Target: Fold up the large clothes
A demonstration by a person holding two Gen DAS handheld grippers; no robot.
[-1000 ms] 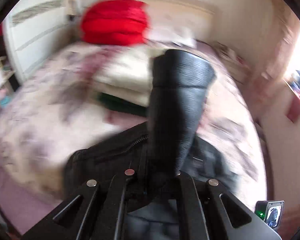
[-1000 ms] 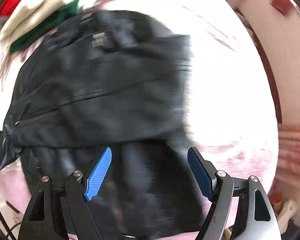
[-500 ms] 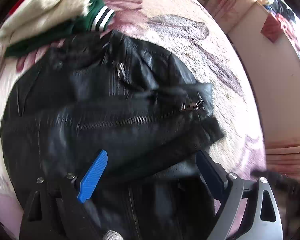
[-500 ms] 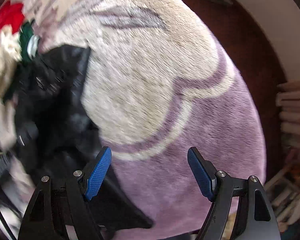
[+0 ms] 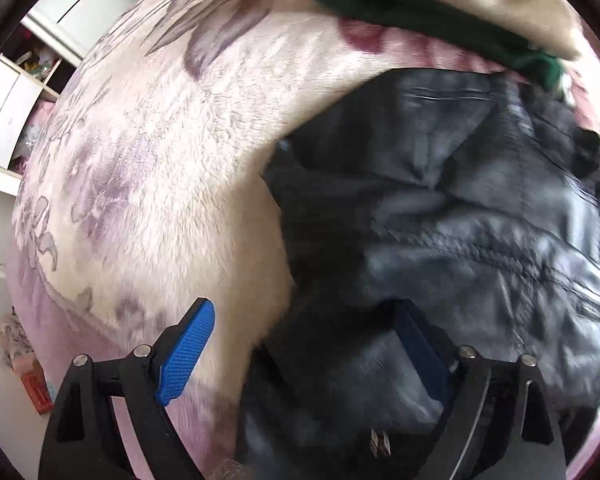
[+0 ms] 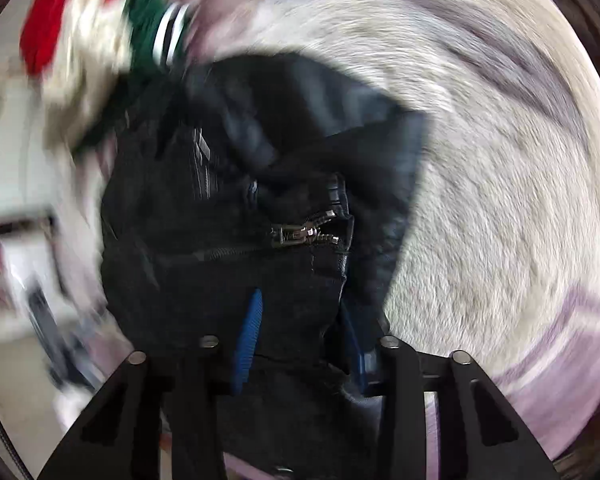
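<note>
Lying crumpled on the flowered bed blanket [image 5: 148, 184], the black leather jacket [image 5: 460, 216] sits just below a green garment [image 5: 420, 20]. Right hand-held gripper [image 6: 300, 336] is closing on a jacket fold near the zipper [image 6: 300, 236]. Left hand-held gripper [image 5: 304, 344] gapes wide, straddling the jacket's edge.

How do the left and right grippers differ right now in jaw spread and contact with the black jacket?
The left gripper stands wide open over the black jacket edge and the floral blanket; the right gripper is narrow, jaws closing. The left pinches nothing; the right has jacket fabric bunched between its pads. Both have blue pads and point down at the jacket.
</note>
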